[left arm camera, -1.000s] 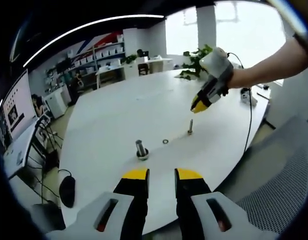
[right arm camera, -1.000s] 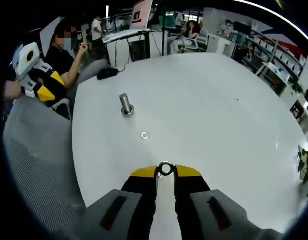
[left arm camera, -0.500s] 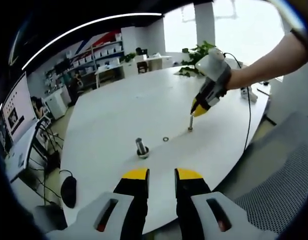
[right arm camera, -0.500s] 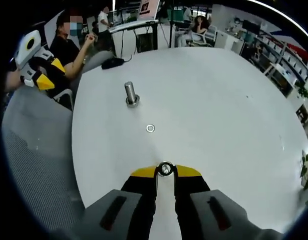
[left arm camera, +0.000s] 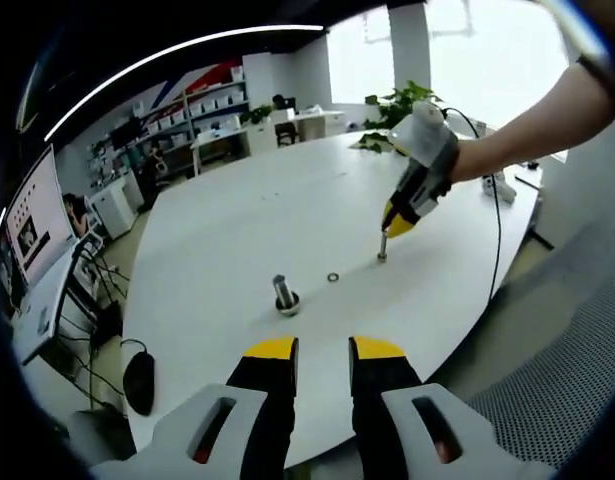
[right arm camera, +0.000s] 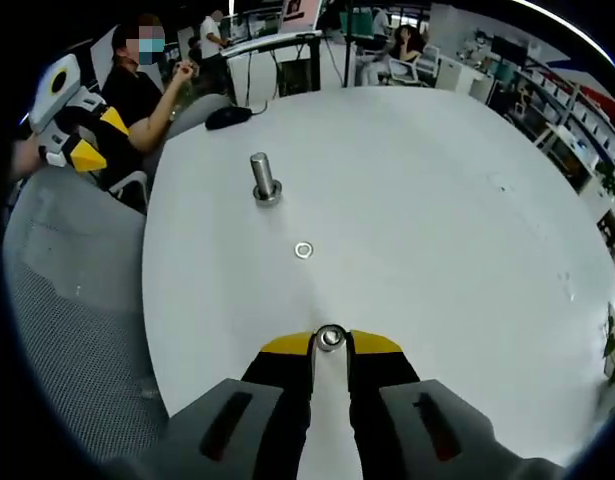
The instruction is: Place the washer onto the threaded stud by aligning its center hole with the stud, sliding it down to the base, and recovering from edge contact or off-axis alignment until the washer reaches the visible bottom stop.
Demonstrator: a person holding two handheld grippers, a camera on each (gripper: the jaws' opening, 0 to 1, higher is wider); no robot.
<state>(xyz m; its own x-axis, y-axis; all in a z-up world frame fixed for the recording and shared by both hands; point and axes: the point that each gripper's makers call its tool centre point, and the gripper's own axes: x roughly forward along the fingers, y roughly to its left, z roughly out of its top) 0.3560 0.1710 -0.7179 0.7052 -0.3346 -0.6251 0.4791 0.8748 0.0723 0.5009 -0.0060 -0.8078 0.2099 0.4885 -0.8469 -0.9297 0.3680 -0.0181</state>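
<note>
My right gripper (right arm camera: 331,345) is shut on a small metal washer (right arm camera: 331,328) pinched between its yellow tips. A grey stud top (right arm camera: 331,340) shows through the washer's hole. From the left gripper view, the right gripper (left arm camera: 398,220) hangs tip-down right over the thin threaded stud (left arm camera: 382,250), which stands upright on the white table (left arm camera: 237,230). My left gripper (left arm camera: 323,350) is open near the table's edge, with nothing between its jaws. It appears as the left gripper (right arm camera: 85,152) at the far left of the right gripper view, off the table.
A thicker stud on a round base (left arm camera: 286,297) (right arm camera: 265,182) stands mid-table, with a loose washer (left arm camera: 333,276) (right arm camera: 304,249) lying flat beside it. A grey mesh chair (right arm camera: 77,330) sits at the table's edge. A black mouse (right arm camera: 228,117) and a seated person (right arm camera: 152,85) are beyond.
The right gripper has come down with the washer onto the thin stud's top, and the stud's tip now shows inside the hole. The left gripper has barely moved.
</note>
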